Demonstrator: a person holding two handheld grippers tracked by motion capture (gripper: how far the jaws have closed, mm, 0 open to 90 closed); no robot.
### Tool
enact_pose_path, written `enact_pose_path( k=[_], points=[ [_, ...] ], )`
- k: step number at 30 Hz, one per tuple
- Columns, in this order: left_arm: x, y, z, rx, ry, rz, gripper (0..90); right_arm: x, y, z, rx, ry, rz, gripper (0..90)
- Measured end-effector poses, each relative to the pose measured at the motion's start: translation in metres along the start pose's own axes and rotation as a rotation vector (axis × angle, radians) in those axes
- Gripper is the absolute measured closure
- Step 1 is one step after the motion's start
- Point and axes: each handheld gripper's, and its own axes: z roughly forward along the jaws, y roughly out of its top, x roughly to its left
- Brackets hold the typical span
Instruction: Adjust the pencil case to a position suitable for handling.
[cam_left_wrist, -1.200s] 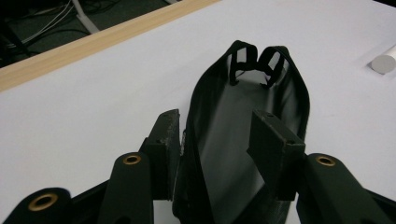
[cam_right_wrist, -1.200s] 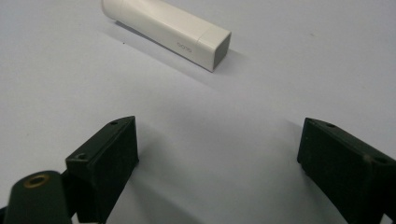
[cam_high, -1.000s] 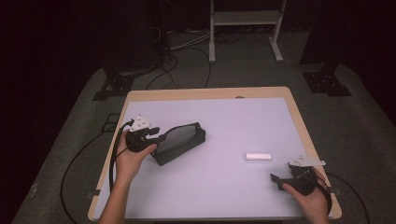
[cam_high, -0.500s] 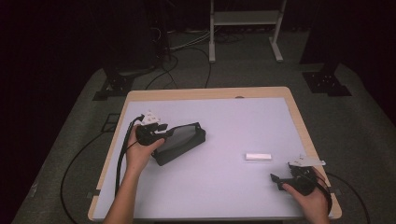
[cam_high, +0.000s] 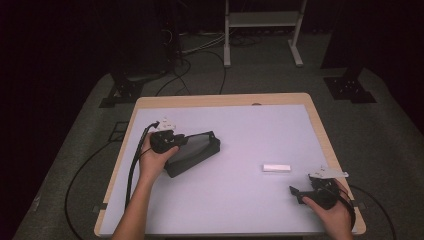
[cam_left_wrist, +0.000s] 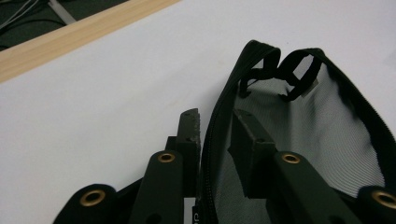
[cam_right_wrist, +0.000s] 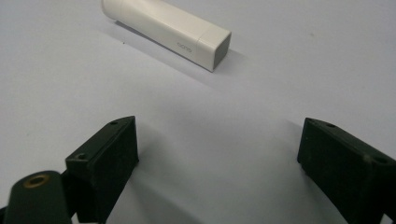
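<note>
Pouch long axis diagonal, far end up-right; left gripper jaws, just closing, straddle its near zipper edge, one inside. Right gripper wide open, empty.

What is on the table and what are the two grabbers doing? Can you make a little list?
table: pale top with wooden rim
bag: black mesh zip pouch, mouth open, lying left of centre
stick: small white plastic tube with square cap, lying flat
left gripper: jaws have just been closing, one inside and one outside the pouch's zip edge
right gripper: open, resting near the white tube, not touching it
</note>
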Motion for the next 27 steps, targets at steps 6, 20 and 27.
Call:
enact_pose_path(
  k=[6, 20, 27],
  points=[
    [0.001, -0.001, 0.002, 0.012, -0.003, -0.008, 82.2, 0.000, 0.000, 0.000, 0.000, 0.000, -0.001, 11.3],
    [-0.001, 0.003, -0.007, -0.032, -0.090, -0.018, 88.5, 0.000, 0.000, 0.000, 0.000, 0.000, 0.001, 11.2],
    [-0.007, 0.006, -0.008, -0.049, -0.156, 0.002, 88.5, 0.000, 0.000, 0.000, 0.000, 0.001, 0.001, 11.2]
  ],
)
